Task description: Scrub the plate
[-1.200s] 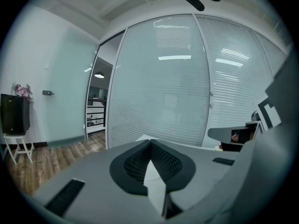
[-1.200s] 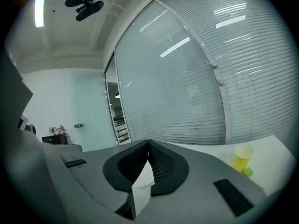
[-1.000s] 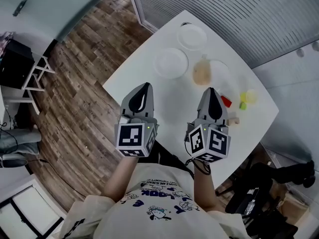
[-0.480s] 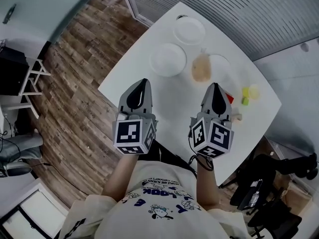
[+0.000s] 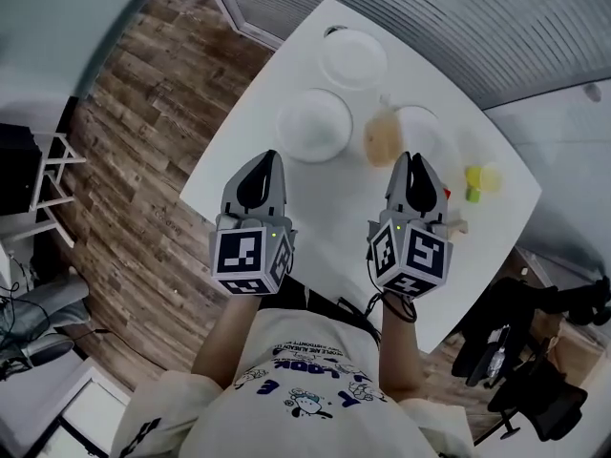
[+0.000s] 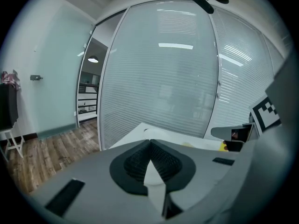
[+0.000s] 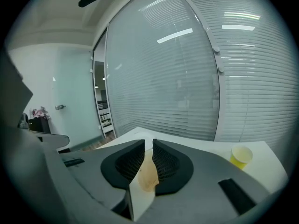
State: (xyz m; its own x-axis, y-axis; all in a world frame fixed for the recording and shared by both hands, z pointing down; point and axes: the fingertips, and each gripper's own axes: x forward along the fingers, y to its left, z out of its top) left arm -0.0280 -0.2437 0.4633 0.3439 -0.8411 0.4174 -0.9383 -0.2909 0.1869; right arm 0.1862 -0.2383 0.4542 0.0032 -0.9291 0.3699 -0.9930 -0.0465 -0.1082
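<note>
A plate smeared with brown (image 5: pixel 385 138) lies on the white table (image 5: pixel 286 194), just ahead of my right gripper (image 5: pixel 416 157). Through that gripper's narrow gap the brown smear (image 7: pixel 148 174) shows. The right gripper (image 7: pixel 148 141) has just been opening: its jaws stand slightly apart with nothing between them. My left gripper (image 5: pixel 271 154) hovers near the table's left side, short of a clean white plate (image 5: pixel 314 124). The left gripper (image 6: pixel 149 142) has its tips together and is empty.
Two more white plates lie on the table: one far back (image 5: pixel 353 58), one right of the smeared plate (image 5: pixel 423 124). A yellow cup (image 5: pixel 485 178) (image 7: pixel 241 156), a green piece (image 5: pixel 468 196) and a red piece (image 5: pixel 442 194) sit at the right. Wooden floor (image 5: pixel 143 141) lies left.
Both grippers have moved forward and lower, closer to the plates. The right gripper's jaws now show a small gap.
</note>
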